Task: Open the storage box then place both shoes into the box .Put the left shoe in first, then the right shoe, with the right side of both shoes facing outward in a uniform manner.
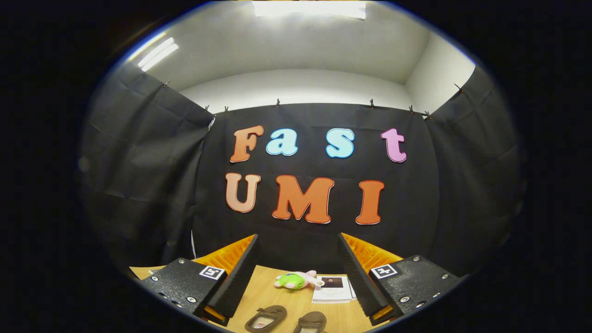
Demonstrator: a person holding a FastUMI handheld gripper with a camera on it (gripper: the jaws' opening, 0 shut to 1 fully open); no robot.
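Two brown shoes lie side by side on the wooden table [273,296], low between my fingers: the left one [266,318] and the right one [311,321], both partly cut off. My gripper [298,245] is held high above the table, open wide, with nothing between its fingers. The left finger [238,273] and right finger [358,273] frame the shoes and the table's far part.
A small green and pink plush toy [296,280] lies on the table beyond the shoes. Beside it, to the right, rests a white leaflet [332,289]. Black cloth walls close the booth behind and on both sides.
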